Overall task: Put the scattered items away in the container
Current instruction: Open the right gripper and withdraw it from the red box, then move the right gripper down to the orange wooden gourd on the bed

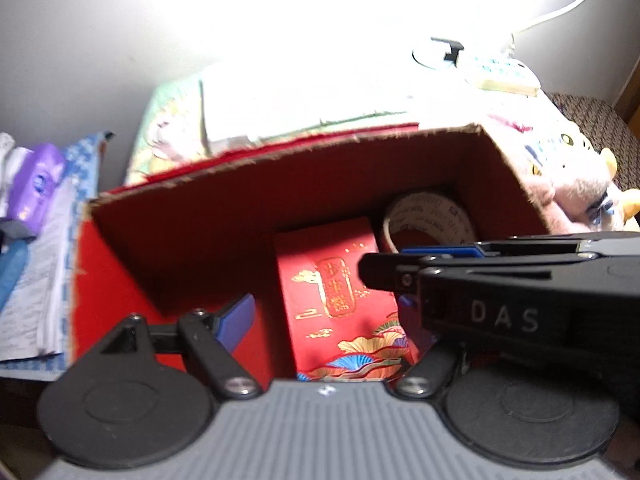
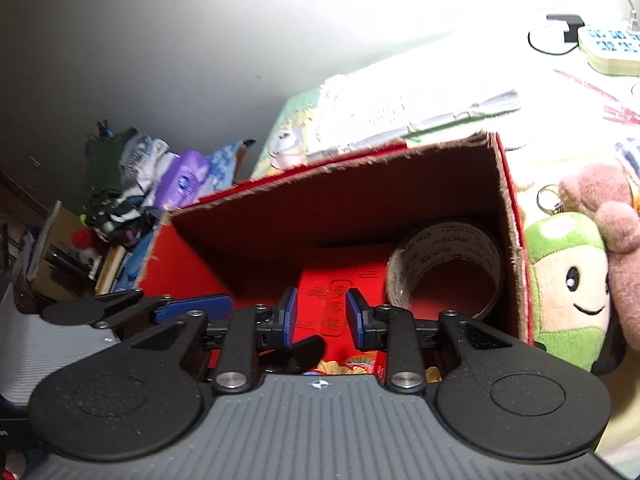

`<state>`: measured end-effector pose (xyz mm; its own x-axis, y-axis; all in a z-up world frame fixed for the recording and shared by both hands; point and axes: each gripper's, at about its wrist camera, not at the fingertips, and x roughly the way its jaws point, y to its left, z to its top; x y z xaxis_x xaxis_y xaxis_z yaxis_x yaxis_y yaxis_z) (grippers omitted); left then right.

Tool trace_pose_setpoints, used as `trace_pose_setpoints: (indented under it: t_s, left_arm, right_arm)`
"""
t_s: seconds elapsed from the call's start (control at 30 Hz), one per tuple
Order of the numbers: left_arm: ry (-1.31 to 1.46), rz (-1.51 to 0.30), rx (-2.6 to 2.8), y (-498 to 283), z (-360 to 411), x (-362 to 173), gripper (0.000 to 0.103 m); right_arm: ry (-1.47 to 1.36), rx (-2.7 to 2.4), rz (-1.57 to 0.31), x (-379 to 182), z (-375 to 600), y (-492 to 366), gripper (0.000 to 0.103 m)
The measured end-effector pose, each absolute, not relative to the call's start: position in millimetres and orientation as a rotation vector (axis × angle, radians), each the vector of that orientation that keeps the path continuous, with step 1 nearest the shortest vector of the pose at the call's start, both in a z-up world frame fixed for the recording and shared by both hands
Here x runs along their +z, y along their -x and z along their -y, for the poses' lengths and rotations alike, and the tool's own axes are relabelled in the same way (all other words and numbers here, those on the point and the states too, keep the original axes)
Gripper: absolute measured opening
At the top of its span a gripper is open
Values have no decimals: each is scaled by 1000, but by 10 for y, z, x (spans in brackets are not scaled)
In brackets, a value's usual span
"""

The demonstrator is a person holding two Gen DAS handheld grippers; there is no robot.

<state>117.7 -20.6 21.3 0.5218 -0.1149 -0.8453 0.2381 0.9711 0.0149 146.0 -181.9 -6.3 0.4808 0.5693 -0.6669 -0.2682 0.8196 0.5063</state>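
Both grippers, right (image 2: 321, 318) and left (image 1: 320, 312), open and empty over red box (image 2: 332, 208) holding envelope (image 1: 340, 296) and tape roll (image 2: 448, 268).

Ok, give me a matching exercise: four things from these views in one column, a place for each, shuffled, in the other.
1. red envelope
2. tape roll
3. green plush toy
4. purple pack

A. outside the box, against its right wall
B. in the box's right corner
C. flat on the box floor
D. left of the box, in the clutter

Pairs: 1-C, 2-B, 3-A, 4-D
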Motion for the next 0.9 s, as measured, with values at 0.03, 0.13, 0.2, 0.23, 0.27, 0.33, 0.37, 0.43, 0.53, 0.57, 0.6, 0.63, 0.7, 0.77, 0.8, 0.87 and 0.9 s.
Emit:
trace_pose_setpoints:
  t_s: [0.03,0.13,0.2,0.23,0.27,0.33,0.37,0.43,0.53,0.57,0.6,0.63,0.7,0.77,0.8,0.87,0.9]
  left_arm:
    - [-134,-977,-200,-1095,196,293,81]
    - [-106,-919,-176,-818,135,511,84]
    - [-95,-888,-149,-618,91,624,84]
    - [-90,-875,-134,-516,54,687,84]
    - [-82,-866,-118,-434,5,745,84]
    - [-54,-855,-88,-269,-84,814,84]
    - [-37,-851,-73,-197,-123,835,84]
    - [-11,-849,-42,-50,-183,840,83]
    - [-2,-862,11,127,-242,796,79]
    - [4,-872,25,168,-259,761,79]
    - [13,-883,38,207,-279,724,77]
    - [23,-895,51,266,-297,689,75]
    - [48,-921,68,361,-338,599,69]
    - [80,-949,69,460,-364,504,65]
    - [93,-961,68,502,-366,454,64]
    - [111,-982,60,593,-347,356,64]
    - [114,-993,55,631,-329,307,64]
  right_arm:
    - [-357,532,-917,-8,1840,-1402,30]
    - [-360,564,-864,129,1906,-1219,31]
    - [-358,595,-848,192,1953,-1099,31]
    - [-359,618,-842,216,1976,-1044,31]
    - [-360,644,-837,239,1997,-977,31]
    - [-358,686,-828,281,2027,-868,31]
    - [-357,706,-827,294,2036,-823,31]
    - [-362,748,-842,294,2021,-745,31]
    - [-393,810,-873,253,2023,-658,31]
    - [-401,830,-885,235,2020,-631,31]
    - [-407,845,-897,214,2013,-597,31]
    - [-411,860,-909,193,2004,-570,31]
    - [-422,895,-937,144,1982,-521,31]
    - [-430,928,-966,85,1957,-456,31]
    - [-429,946,-980,53,1936,-409,31]
    - [-412,974,-1008,-12,1886,-336,32]
    - [-395,983,-1022,-44,1843,-311,32]
